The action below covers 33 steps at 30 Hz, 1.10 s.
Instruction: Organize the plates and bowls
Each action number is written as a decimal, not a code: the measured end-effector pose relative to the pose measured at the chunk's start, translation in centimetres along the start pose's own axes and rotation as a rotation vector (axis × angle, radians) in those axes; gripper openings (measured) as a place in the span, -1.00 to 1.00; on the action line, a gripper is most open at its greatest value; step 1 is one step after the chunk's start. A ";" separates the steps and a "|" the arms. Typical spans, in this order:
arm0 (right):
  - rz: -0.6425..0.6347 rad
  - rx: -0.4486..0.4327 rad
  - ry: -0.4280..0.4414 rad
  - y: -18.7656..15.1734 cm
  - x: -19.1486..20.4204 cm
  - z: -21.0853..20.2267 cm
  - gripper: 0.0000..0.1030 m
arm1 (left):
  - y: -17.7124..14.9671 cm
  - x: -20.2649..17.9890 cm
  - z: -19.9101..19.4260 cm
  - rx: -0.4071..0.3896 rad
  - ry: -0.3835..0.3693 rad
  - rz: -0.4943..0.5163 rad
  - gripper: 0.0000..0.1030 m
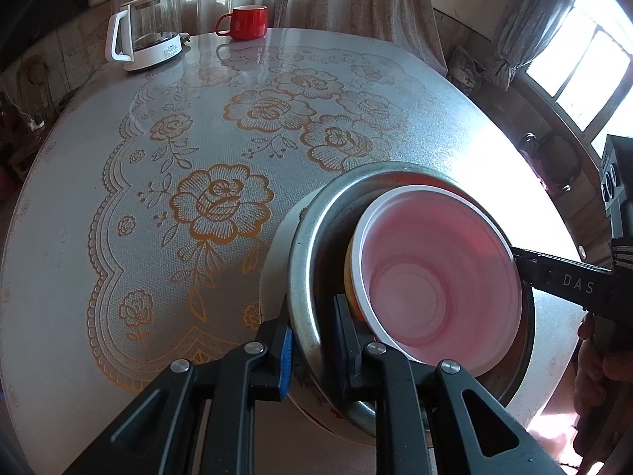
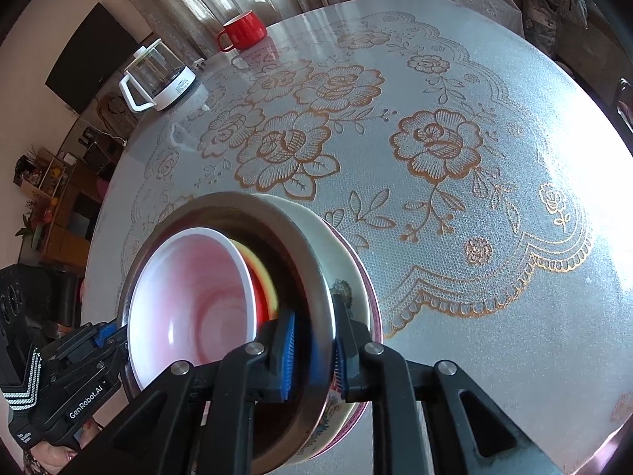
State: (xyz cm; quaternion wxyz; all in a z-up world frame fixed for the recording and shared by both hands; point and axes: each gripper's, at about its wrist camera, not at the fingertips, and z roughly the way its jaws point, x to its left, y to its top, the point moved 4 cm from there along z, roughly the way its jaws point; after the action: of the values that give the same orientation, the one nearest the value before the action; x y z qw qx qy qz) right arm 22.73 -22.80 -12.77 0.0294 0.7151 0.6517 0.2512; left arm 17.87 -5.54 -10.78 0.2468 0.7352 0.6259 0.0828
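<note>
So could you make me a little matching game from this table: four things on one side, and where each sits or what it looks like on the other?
Things:
1. mug
2. kettle
3. metal bowl
4. pink bowl

Descriptions:
A. clear jug with a white handle and base, at the far edge
B. nested innermost, white rim
C. red, at the far edge beside the kettle
D. grey rim between both grippers' fingers, holding the other bowls

Pairs: 1-C, 2-A, 3-D, 4-B
</note>
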 end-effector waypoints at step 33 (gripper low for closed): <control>-0.167 -0.254 -0.113 -10.1 2.0 -9.0 0.43 | -9.2 -1.1 -9.3 -0.193 0.250 -0.137 1.00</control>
State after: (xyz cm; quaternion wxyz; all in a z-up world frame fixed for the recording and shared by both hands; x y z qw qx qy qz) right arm 9.94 -21.97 -7.97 0.1768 0.6621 0.6691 0.2875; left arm 5.52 -3.32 -6.80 0.2414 0.6476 0.6896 0.2160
